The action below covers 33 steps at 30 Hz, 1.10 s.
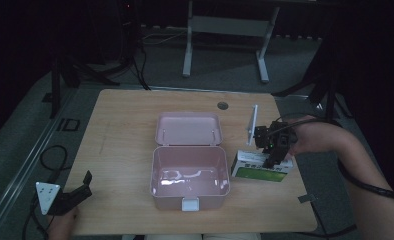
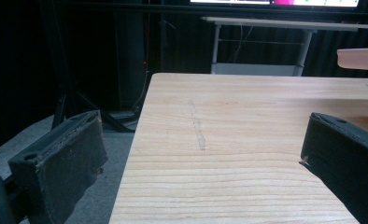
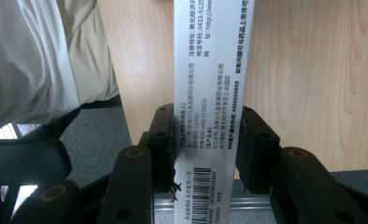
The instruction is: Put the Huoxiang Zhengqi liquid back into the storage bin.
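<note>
A pink box (image 1: 155, 172) stands open mid-table, its lid (image 1: 188, 128) laid back behind it and its inside bare. To its right a white and green medicine box (image 1: 252, 170) lies flat on the wood. My right gripper (image 1: 272, 159) is down on that box's right end. In the right gripper view the jaws press both long sides of the printed medicine box (image 3: 212, 70) near its barcode, so the right gripper (image 3: 208, 140) is shut on it. My left gripper (image 1: 82, 187) rests at the table's front left corner, open, with bare wood between its jaws (image 2: 201, 163).
The wooden table (image 1: 125, 125) has a round cable hole (image 1: 222, 105) near its far edge. Another table's white legs (image 1: 187, 50) stand on the floor behind. Cables (image 1: 52, 155) lie on the floor to the left. The pink lid's edge (image 2: 359, 58) shows far right.
</note>
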Each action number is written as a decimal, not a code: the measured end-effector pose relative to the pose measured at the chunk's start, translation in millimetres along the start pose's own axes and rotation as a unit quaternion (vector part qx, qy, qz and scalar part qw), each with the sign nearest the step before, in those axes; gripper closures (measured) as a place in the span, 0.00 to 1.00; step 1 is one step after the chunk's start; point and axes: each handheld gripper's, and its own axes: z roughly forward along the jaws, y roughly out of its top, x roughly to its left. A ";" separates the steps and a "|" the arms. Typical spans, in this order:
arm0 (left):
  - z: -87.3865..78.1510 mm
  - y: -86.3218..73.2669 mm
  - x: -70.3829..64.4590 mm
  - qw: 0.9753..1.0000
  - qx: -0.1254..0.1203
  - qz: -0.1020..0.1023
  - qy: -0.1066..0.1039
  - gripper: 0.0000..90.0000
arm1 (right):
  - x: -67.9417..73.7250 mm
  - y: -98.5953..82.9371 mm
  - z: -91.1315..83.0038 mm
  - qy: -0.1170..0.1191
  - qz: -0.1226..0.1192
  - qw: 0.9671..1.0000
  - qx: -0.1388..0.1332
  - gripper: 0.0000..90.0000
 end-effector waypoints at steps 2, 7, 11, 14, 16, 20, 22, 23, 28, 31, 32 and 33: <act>0.0 0.0 -0.1 1.000 0.000 0.000 0.000 0.00 | 0.5 3.9 -2.5 -0.002 -0.003 1.000 -0.001 0.69; -0.1 0.0 0.0 1.000 0.000 0.001 0.001 0.00 | 2.4 14.0 -9.0 -0.004 -0.010 1.000 0.002 0.69; -0.1 0.0 -0.3 1.000 0.000 0.001 0.000 0.00 | 1.9 21.9 -13.0 0.002 -0.008 1.000 -0.002 0.69; 0.0 0.0 -0.1 1.000 0.000 0.000 0.000 0.00 | 2.6 29.8 -15.2 0.001 -0.009 1.000 0.001 0.69; -0.1 -0.1 -0.2 1.000 0.000 0.001 0.000 0.00 | 2.5 35.4 -16.3 0.003 -0.012 1.000 0.000 0.69; -0.1 -0.1 0.1 1.000 0.000 0.000 -0.001 0.00 | 5.8 48.0 -18.2 -0.001 -0.023 1.000 0.002 0.69; -0.1 -0.1 0.1 1.000 -0.001 0.001 -0.001 0.00 | 6.7 55.0 -18.4 0.000 -0.029 1.000 0.001 0.69; -0.1 -0.1 0.1 1.000 -0.001 0.001 -0.001 0.00 | 6.7 55.0 -18.4 0.000 -0.029 1.000 0.001 0.69; -0.2 -0.1 -0.1 1.000 -0.001 0.002 -0.001 0.00 | 9.0 79.8 -19.9 0.001 -0.041 0.999 0.000 0.69; -0.3 -0.2 0.0 1.000 -0.002 0.002 -0.002 0.00 | 9.6 93.3 -20.0 0.006 -0.046 0.999 -0.003 0.69; -0.4 -0.3 0.0 1.000 -0.003 0.002 -0.002 0.00 | 9.8 96.5 -20.0 0.005 -0.050 0.999 -0.006 0.69; -0.5 -0.2 0.1 1.000 -0.003 0.002 -0.002 0.00 | 10.8 101.9 -19.8 0.005 -0.051 0.999 -0.007 0.69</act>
